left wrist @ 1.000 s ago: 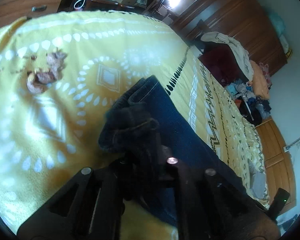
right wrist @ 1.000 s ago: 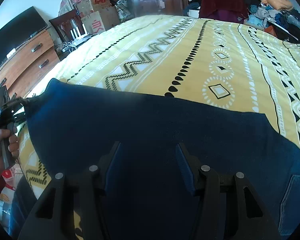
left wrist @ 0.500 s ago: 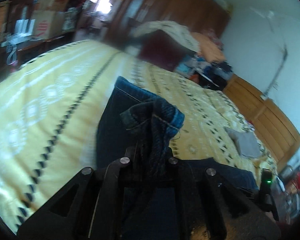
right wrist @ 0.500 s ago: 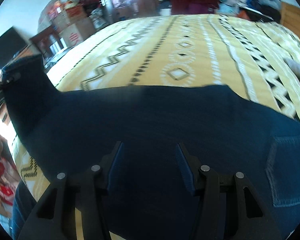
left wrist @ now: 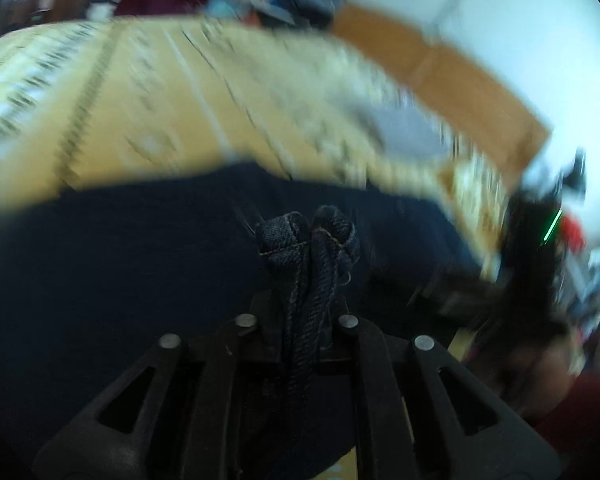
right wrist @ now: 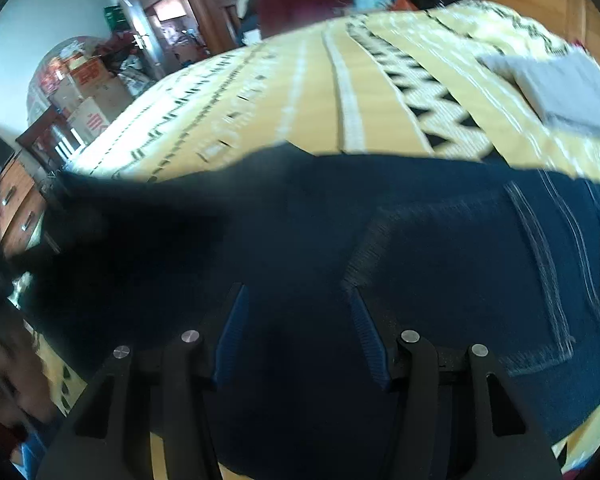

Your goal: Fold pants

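We are folding the pants (right wrist: pixel 440 248) lying on the bed (right wrist: pixel 308 92), our left gripper (left wrist: pixel 306 312) just starting to let go of the bunched leg ends (left wrist: pixel 308 236), our right gripper (right wrist: pixel 296 320) half open and empty, so next we should lay them flat.

The right gripper (right wrist: pixel 296 332) hangs over dark blue jeans (right wrist: pixel 440 264) spread across a yellow patterned bedspread (right wrist: pixel 320 92), its blue-padded jaws apart with nothing between them. A back pocket (right wrist: pixel 480 276) shows to its right. A grey folded cloth (right wrist: pixel 568 92) lies beyond, well apart.
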{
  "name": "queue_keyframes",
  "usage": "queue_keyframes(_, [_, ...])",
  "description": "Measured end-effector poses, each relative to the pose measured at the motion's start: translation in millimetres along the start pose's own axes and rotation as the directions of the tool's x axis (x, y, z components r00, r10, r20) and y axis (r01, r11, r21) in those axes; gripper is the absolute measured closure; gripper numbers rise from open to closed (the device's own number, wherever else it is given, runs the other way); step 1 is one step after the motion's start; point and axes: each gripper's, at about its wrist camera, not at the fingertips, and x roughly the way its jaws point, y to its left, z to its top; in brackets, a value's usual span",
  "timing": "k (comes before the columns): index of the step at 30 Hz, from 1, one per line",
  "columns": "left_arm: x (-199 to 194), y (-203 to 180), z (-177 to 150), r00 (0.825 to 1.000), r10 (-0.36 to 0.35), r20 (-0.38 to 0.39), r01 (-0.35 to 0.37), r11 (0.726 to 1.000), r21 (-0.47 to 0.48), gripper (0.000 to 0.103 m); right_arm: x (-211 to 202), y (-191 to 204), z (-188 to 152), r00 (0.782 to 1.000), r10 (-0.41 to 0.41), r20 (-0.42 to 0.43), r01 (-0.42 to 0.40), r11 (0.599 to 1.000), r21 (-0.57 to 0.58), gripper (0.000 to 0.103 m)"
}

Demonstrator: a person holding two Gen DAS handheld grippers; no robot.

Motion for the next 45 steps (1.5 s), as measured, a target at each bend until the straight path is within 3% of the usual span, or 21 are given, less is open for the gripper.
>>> queue_keyframes(1, [15, -1, -10, 0.997, 0.029, -0.065, -0.027, 0.999, 0.024, 0.082, -6, -6, 0, 1.0, 0.025, 0.002, -0.025, 1.0, 0.013, 0.044])
queue_keyframes(2, [16, -4, -18, 0.997, 0.049, -0.058, -0.046, 0.997, 0.057, 0.079, -10, -9, 0, 0.999, 0.033, 0.006, -0.033, 0.999, 0.018, 0.044])
queue_keyframes(4, [8, -11, -21, 0.999, 0.035, -0.033, -0.032, 0.995, 0.095, 0.051, -23, -12, 5, 0.997, 0.069, 0.03, -0.069, 0.997, 0.018, 0.043])
queue_keyframes(6, [-1, -19, -23, 0.999, 0.027, -0.034, -0.022, 0.993, 0.117, 0.033, -31, -10, 12, 0.992, 0.11, 0.056, -0.111, 0.994, 0.014, 0.04])
queue_keyframes(7, [-8, -23, -23, 0.999, 0.027, -0.019, -0.024, 0.992, 0.121, 0.03, -32, -8, 16, 0.989, 0.136, 0.059, -0.137, 0.99, 0.017, 0.04])
queue_keyframes(11, [-26, -27, -25, 1.0, 0.001, 0.011, -0.003, 0.993, 0.12, 0.03, -20, 4, 29, 0.96, 0.277, 0.044, -0.28, 0.957, 0.07, 0.04])
queue_keyframes(17, [-63, 5, -27, 0.995, 0.044, 0.086, -0.043, 0.999, -0.005, 0.03, -4, 57, 18, 0.947, 0.32, -0.009, -0.32, 0.944, -0.083, 0.041])
queue_keyframes(21, [-84, 43, -33, 0.985, 0.125, 0.118, -0.114, 0.989, -0.097, 0.03, 22, 67, -18, 0.984, 0.152, -0.092, -0.167, 0.968, -0.186, 0.041])
queue_keyframes(25, [-102, 74, -38, 0.968, 0.209, 0.139, -0.183, 0.967, -0.18, 0.03, 19, 82, -42, 0.998, 0.042, -0.049, -0.056, 0.941, -0.334, 0.042])
queue_keyframes(30, [-110, 73, -51, 0.964, 0.225, 0.145, -0.203, 0.967, -0.151, 0.03, -14, 106, 4, 0.99, 0.106, 0.098, -0.064, 0.932, -0.356, 0.045])
queue_keyframes(32, [-107, 71, -56, 0.963, 0.233, 0.134, -0.214, 0.966, -0.144, 0.03, 10, 115, 31, 0.992, 0.113, 0.06, -0.084, 0.928, -0.364, 0.065])
queue_keyframes(36, [-107, 78, -64, 0.966, 0.229, 0.118, -0.207, 0.963, -0.175, 0.03, 85, 110, 54, 0.988, 0.06, -0.142, -0.105, 0.937, -0.332, 0.078])
queue_keyframes(38, [-115, 84, -70, 0.969, 0.224, 0.102, -0.204, 0.964, -0.172, 0.03, 93, 111, 57, 0.984, 0.063, -0.166, -0.117, 0.935, -0.335, 0.08])
queue_keyframes(40, [-120, 86, -68, 0.972, 0.211, 0.103, -0.19, 0.964, -0.184, 0.031, 73, 122, 57, 0.993, 0.027, -0.114, -0.069, 0.92, -0.385, 0.079])
queue_keyframes(43, [-138, 93, -69, 0.967, 0.207, 0.151, -0.17, 0.959, -0.228, 0.031, 29, 131, 39, 0.995, 0.091, -0.041, -0.1, 0.894, -0.438, 0.079])
queue_keyframes(45, [-143, 96, -75, 0.964, 0.217, 0.151, -0.177, 0.954, -0.24, 0.032, 16, 130, 22, 0.996, 0.079, -0.042, -0.089, 0.878, -0.47, 0.079])
